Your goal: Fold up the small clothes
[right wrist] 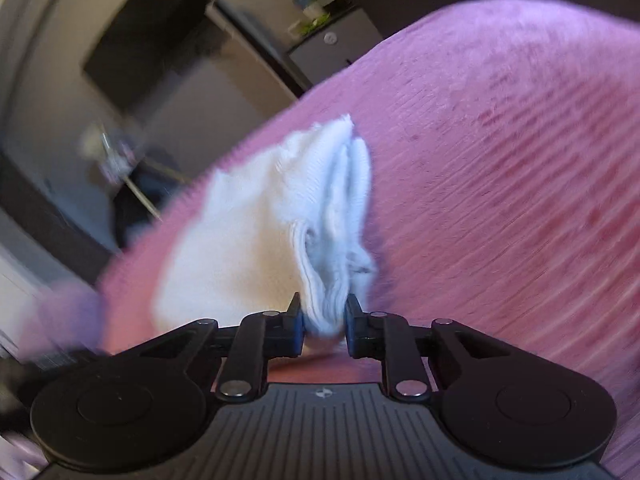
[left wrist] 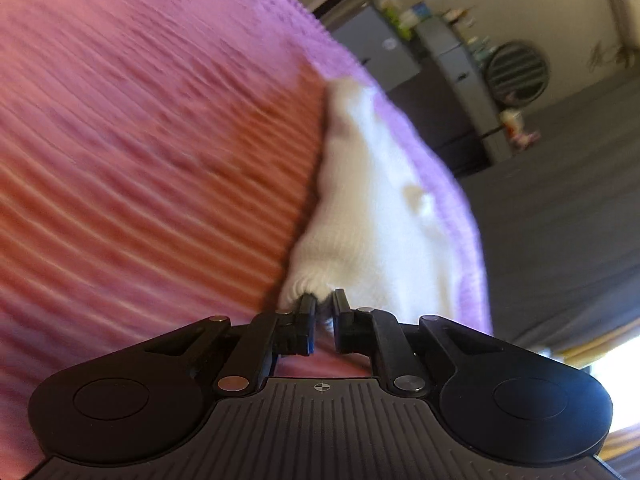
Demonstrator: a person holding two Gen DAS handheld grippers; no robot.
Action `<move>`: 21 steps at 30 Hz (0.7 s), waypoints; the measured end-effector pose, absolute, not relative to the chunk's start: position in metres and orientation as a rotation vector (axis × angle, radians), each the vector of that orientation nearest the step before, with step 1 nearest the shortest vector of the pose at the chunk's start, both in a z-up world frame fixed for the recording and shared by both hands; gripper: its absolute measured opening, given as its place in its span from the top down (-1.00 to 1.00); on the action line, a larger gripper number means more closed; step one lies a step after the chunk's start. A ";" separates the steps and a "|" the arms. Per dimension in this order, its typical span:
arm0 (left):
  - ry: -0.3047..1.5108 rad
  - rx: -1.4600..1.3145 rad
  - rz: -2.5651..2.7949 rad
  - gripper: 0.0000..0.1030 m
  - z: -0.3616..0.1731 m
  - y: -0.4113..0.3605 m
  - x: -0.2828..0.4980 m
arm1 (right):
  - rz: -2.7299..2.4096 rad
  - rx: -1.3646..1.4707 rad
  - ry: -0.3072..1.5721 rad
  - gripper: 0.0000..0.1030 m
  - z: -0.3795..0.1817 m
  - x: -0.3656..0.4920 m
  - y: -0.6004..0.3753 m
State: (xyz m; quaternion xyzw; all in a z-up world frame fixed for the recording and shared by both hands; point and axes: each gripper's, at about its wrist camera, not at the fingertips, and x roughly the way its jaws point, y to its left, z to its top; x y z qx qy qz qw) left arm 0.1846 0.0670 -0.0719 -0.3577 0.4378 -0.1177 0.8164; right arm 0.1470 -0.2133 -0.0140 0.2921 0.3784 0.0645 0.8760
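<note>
A small white knitted garment [left wrist: 372, 200] lies stretched along the edge of a pink ribbed bedspread [left wrist: 140, 140]. My left gripper [left wrist: 323, 300] is shut on one bunched end of it. In the right wrist view the same white garment [right wrist: 280, 220] shows folds and layered edges, and my right gripper [right wrist: 323, 308] is shut on its other bunched end. The pink bedspread [right wrist: 500, 140] fills the right side of that view. Both views are blurred by motion.
The bed edge drops to a dark grey floor [left wrist: 560, 200]. Grey cabinets [left wrist: 452, 64] with small items on top and a round vent [left wrist: 516, 72] stand by the far wall. A dark doorway or panel [right wrist: 148, 32] and some small clutter [right wrist: 112, 152] show beyond the bed.
</note>
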 end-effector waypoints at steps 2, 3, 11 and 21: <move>0.930 -0.659 -0.172 0.80 -0.060 0.069 0.180 | 0.120 0.526 0.806 0.42 -0.016 0.148 -0.208; 0.924 -0.589 -0.123 0.72 -0.053 0.069 0.179 | 0.112 0.502 0.805 0.36 -0.013 0.148 -0.208; 0.804 -0.292 -0.194 0.03 -0.011 0.018 0.206 | 0.079 0.248 0.634 0.23 0.044 0.148 -0.197; 0.897 -0.022 -0.178 -0.26 -0.042 -0.038 0.244 | 0.149 -0.214 0.660 0.31 0.007 0.201 -0.137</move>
